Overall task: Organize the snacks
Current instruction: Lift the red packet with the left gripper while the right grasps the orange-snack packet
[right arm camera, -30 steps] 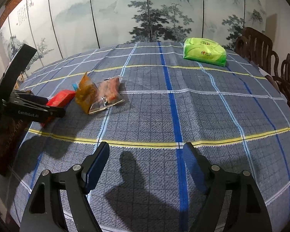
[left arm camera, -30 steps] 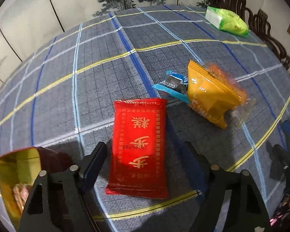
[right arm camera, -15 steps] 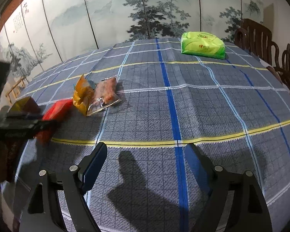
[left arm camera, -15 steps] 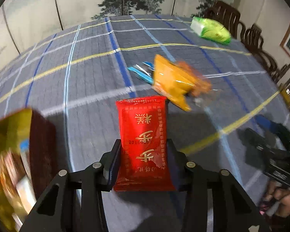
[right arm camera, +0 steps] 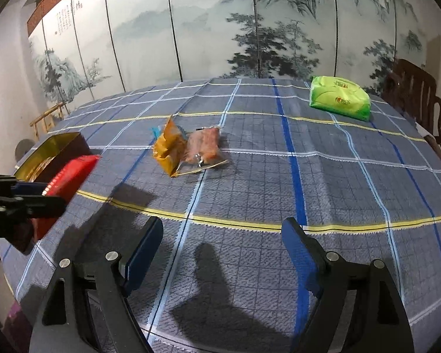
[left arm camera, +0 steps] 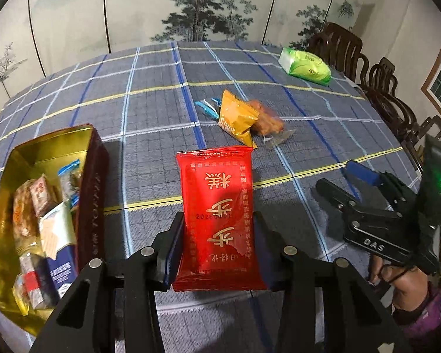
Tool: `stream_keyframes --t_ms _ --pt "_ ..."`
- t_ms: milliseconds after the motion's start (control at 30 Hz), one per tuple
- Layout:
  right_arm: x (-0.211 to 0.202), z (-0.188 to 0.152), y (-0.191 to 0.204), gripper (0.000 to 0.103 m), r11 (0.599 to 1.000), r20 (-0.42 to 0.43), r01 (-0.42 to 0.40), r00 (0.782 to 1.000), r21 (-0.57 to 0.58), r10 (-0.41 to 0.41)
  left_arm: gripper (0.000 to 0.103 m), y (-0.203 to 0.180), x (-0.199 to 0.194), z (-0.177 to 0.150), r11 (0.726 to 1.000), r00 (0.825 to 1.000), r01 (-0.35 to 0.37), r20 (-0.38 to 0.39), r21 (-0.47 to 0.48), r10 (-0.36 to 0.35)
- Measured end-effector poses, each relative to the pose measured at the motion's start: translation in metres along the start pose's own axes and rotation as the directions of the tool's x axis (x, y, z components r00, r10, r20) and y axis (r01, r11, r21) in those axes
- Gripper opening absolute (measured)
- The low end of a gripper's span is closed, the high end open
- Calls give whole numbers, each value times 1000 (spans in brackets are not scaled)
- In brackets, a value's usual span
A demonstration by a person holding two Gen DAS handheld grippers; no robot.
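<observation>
Left wrist view: my left gripper (left arm camera: 217, 244) is clamped on the red packet (left arm camera: 217, 206), which is lifted off the cloth; the packet's lower part hides the pads, so I judge the grip from the pinched sides.
Hidden in tin: the gold tin (left arm camera: 94, 158) at 9 o'clock is cut off by the picture's left edge; its snacks overlap and I can't tell most of them apart.
Hidden in pile: at 12 o'clock, the orange packet (left arm camera: 236, 117) covers most of a blue wrapper (left arm camera: 207, 107) and leans on a clear pouch (left arm camera: 269, 120); the pouch's contents are blurred.
Right gripper (left arm camera: 342, 181): at 3 o'clock, jaws apart, nothing between them; only part of the hand (left arm camera: 408, 288) behind it shows.
Right wrist view: the gripper (right arm camera: 222, 250) stands open over bare cloth; at 9 o'clock my left gripper (right arm camera: 29, 197) is cut off and blurred, with the red packet (right arm camera: 70, 176) just in front of the tin (right arm camera: 56, 144).
Table edge: the tablecloth (right arm camera: 279, 176) falls away near the tin at 9 o'clock and beside the chairs (right arm camera: 417, 94) at 2 o'clock.
Open room: wide bare cloth between the pile (right arm camera: 188, 147) and the green pack (right arm camera: 339, 100) at 1 o'clock, and between the tin and the pile.
</observation>
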State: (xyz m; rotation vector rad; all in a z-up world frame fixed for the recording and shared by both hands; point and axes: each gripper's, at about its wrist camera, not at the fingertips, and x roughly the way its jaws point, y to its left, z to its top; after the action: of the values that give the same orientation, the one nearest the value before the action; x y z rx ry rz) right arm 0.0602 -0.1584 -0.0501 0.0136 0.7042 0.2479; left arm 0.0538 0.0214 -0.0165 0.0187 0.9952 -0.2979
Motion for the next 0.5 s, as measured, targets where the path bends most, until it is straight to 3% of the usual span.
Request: stream_keyframes --t_ms 367,500 --pt "2 0 -3 83 1000 -6 19 1000 18 -18 40 6 -31 -12 999 998 -38 54 13 37" --pt "5 3 2 82 999 -18 -33 999 -8 33 40 13 -38 -14 999 998 -35 56 -1 35"
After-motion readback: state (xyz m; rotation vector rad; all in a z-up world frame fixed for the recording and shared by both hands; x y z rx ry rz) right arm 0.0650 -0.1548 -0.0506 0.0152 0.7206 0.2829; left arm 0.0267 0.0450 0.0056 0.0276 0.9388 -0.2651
